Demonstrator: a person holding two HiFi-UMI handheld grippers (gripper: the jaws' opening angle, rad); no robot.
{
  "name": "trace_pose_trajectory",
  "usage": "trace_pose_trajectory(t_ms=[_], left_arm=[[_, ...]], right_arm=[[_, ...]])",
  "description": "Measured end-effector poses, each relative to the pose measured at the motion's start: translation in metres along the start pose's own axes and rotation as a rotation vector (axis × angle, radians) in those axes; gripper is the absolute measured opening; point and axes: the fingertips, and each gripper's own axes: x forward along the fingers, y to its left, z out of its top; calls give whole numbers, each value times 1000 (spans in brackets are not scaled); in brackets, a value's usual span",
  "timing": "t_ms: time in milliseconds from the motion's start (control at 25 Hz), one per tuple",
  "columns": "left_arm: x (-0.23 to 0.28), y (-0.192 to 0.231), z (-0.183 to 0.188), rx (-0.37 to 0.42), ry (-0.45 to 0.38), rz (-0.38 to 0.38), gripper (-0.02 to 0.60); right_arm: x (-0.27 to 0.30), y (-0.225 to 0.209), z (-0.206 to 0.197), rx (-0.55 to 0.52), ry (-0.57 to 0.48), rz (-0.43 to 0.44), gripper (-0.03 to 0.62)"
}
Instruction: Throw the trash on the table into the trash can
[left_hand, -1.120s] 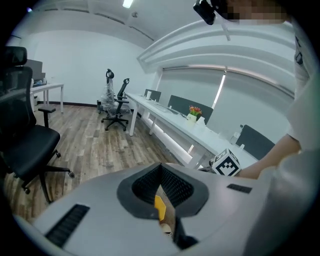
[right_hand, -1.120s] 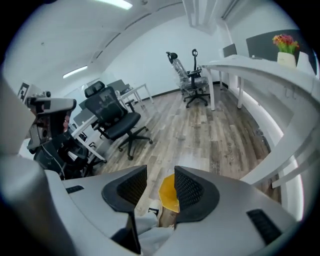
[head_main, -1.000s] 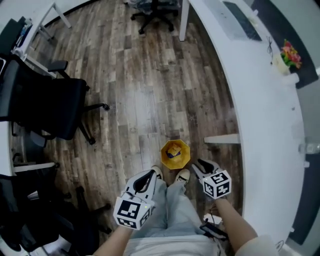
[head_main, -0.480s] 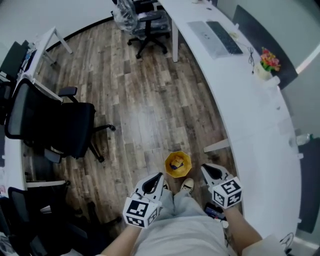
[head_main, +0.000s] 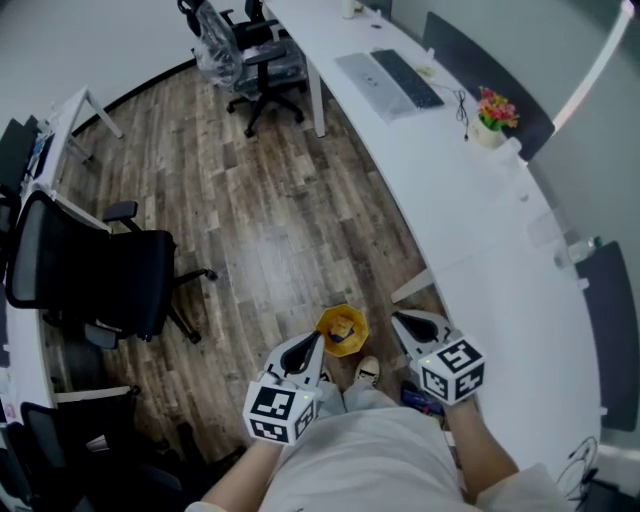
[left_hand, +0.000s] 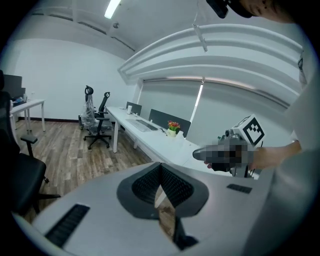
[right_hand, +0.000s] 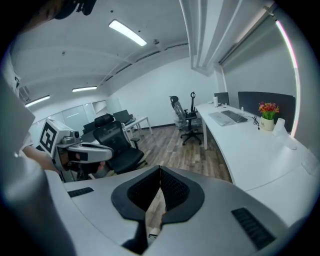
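Head view, steeply down, standing person's light trousers and one shoe (head_main: 367, 372) at lower centre.

- Left gripper (head_main: 312, 342): lower centre, left of the shoe, marker cube nearest the camera, tip pointing up-frame. Jaws pressed together along their full length in the left gripper view (left_hand: 160, 176), empty.
- Right gripper (head_main: 398, 320): lower centre-right, marker cube toward the bottom edge. Jaws closed pad against pad in the right gripper view (right_hand: 160, 181), empty.
- Trash can (head_main: 326, 322): yellow, faceted rim, upright on the wood floor (head_main: 270, 220), lower centre, between the two gripper tips and just above the shoe. Not touched by either gripper.
- Trash (head_main: 346, 328): crumpled yellow-brown piece lying inside the can; kind not readable.
- Table (head_main: 470, 230): long white curved top, sweeping from top centre down the right side of the frame.
- Keyboard (head_main: 405, 78): dark, on a grey mat, upper part of the table.
- Flowers (head_main: 495, 104): red and yellow, in a small white pot, upper right, near the table's far edge.
- Black office chair (head_main: 95, 270): left of frame, on the floor, well apart from the can.
- Further office chairs (head_main: 250, 55): top centre-left, beside the table's far end, one draped in clear plastic.
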Motion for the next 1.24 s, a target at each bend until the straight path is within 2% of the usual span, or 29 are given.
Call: trace_pose_trajectory(t_ms=[280, 600, 880, 1240], left_arm=[[6, -18, 22, 21, -32, -12, 2], [11, -30, 36, 35, -50, -25, 2], [18, -37, 37, 65, -38, -36, 2], [23, -39, 30, 65, -21, -32, 2]], right_arm=[[-24, 1, 14, 48, -44, -4, 31], [-28, -4, 18, 52, -65, -10, 31], [-31, -12, 12, 61, -63, -14, 31], [-40, -26, 8, 63, -59, -22, 31]])
